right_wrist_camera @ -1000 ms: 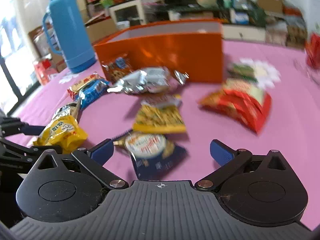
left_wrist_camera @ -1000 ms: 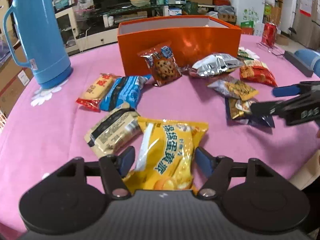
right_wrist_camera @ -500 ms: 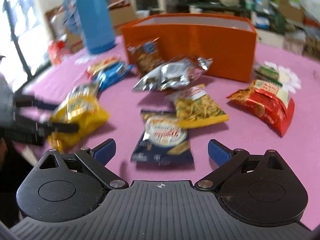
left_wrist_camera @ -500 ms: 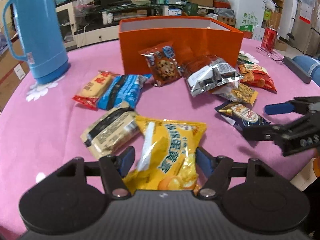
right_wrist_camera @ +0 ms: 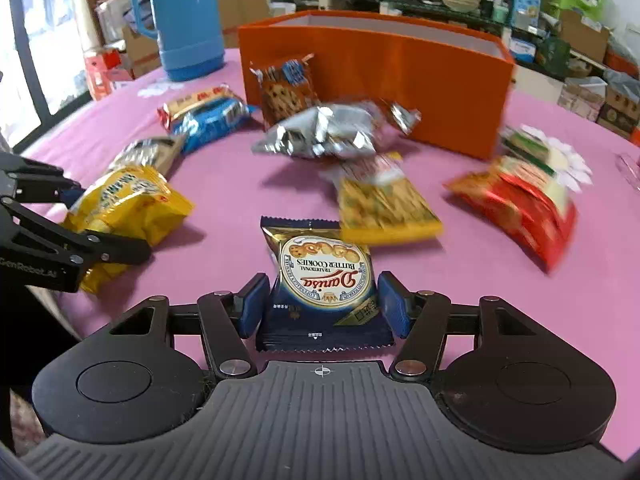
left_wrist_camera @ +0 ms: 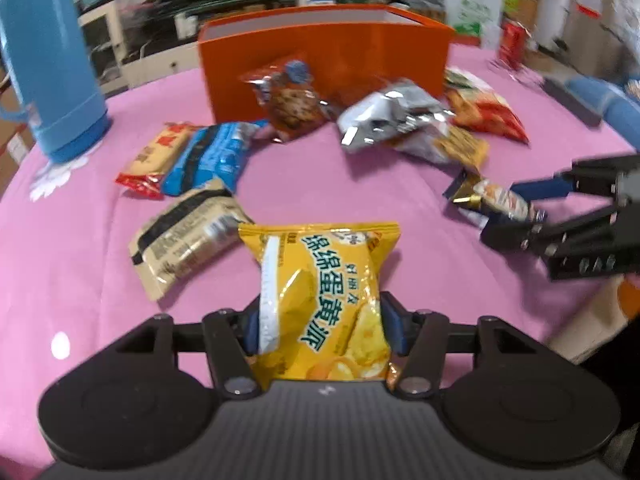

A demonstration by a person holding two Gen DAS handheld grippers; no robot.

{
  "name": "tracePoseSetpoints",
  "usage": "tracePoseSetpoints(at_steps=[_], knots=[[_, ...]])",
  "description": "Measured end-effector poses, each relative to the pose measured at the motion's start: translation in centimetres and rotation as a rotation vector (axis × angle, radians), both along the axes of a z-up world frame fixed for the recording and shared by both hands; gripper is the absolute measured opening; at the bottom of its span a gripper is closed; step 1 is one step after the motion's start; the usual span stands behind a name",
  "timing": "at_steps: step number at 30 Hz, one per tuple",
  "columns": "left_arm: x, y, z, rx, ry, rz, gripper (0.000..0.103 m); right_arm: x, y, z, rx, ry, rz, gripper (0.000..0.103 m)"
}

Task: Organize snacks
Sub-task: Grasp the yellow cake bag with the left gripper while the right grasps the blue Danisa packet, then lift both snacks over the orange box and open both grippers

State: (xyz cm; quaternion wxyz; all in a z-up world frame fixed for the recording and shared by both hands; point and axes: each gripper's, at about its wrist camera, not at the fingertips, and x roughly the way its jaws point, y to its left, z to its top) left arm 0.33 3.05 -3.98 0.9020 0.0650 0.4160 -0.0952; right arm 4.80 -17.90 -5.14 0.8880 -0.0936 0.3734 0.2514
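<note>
1. We've got our left gripper [left_wrist_camera: 320, 326] closing on the yellow snack bag [left_wrist_camera: 322, 300], blue pads pressing both flanks, the bag sitting right in the mouth of the jaws on the pink tablecloth [left_wrist_camera: 80, 240]
2. Over on the other side, our right gripper [right_wrist_camera: 322, 306] is closing too, the blue butter cookie packet [right_wrist_camera: 320, 276] squarely between its pads, which look to be just meeting the packet's edges
3. Each packet runs lengthwise straight ahead from its own gripper, so each grip lies across the short width
4. The orange box [right_wrist_camera: 400, 68] stands open-topped at the far side of the table, straight beyond both hands, with loose packets scattered between
5. Here's the crux, we reckon: the box lies ahead and higher, so both loads need lifting over the silver foil bag [right_wrist_camera: 328, 132] and the box's near wall
6. Neither hand looks clearly nearer; we can't call it
</note>
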Motion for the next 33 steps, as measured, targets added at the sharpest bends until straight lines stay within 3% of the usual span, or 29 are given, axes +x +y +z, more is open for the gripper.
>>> tracePoseSetpoints(at_steps=[1, 2, 3, 6, 9, 10, 11, 12, 15, 19, 21, 24, 29, 33], knots=[[-0.1, -0.2, -0.1, 0.017, -0.004, -0.005, 0.07, -0.4, -0.7, 0.0, 0.005, 0.002, -0.003, 0.047], [-0.2, -0.5, -0.1, 0.04, -0.012, -0.002, 0.074, -0.7, -1.2, 0.0, 0.018, 0.006, -0.009, 0.057], [-0.1, -0.5, -0.1, 0.058, -0.018, 0.009, 0.075, -0.7, -1.6, -0.1, 0.032, 0.016, -0.016, 0.074], [0.8, 0.0, -0.2, 0.041, -0.009, 0.052, 0.075, -0.4, -2.4, 0.1, 0.066, 0.029, -0.057, 0.079], [1.4, 0.4, -0.3, 0.002, 0.001, 0.059, 0.073, 0.3, -1.8, -0.2, 0.066, 0.039, -0.061, 0.071], [1.3, 0.6, -0.3, -0.019, 0.005, 0.051, 0.059, 0.1, -1.1, -0.3, 0.025, 0.016, -0.04, 0.065], [1.2, 0.8, -0.1, -0.043, 0.007, 0.05, 0.054, -0.4, -0.4, -0.4, -0.023, -0.016, -0.008, 0.044], [1.2, 0.9, 0.0, -0.051, 0.009, 0.058, 0.053, -0.7, -0.4, -0.2, -0.003, -0.018, 0.019, 0.035], [0.8, 1.1, 0.6, -0.051, -0.012, 0.083, 0.052, -1.1, -0.7, 0.2, 0.024, -0.01, 0.014, 0.034], [1.3, 1.8, 3.3, -0.14, -0.051, 0.089, 0.052, -1.4, -2.3, 2.1, 0.147, -0.015, -0.022, 0.034], [2.5, 1.8, 5.2, -0.158, -0.094, 0.081, 0.052, -1.4, -2.8, 3.9, 0.225, -0.038, -0.028, 0.034], [6.0, 1.7, 8.0, -0.188, -0.16, 0.095, 0.052, 0.1, -2.6, 6.8, 0.256, -0.097, -0.017, 0.034], [13.9, 1.5, 11.8, -0.251, -0.272, 0.141, 0.052, 6.5, -1.9, 11.6, 0.261, -0.231, -0.037, 0.034], [20.5, 0.9, 11.9, -0.254, -0.29, 0.169, 0.052, 13.9, -1.0, 12.9, 0.263, -0.298, -0.101, 0.034]])
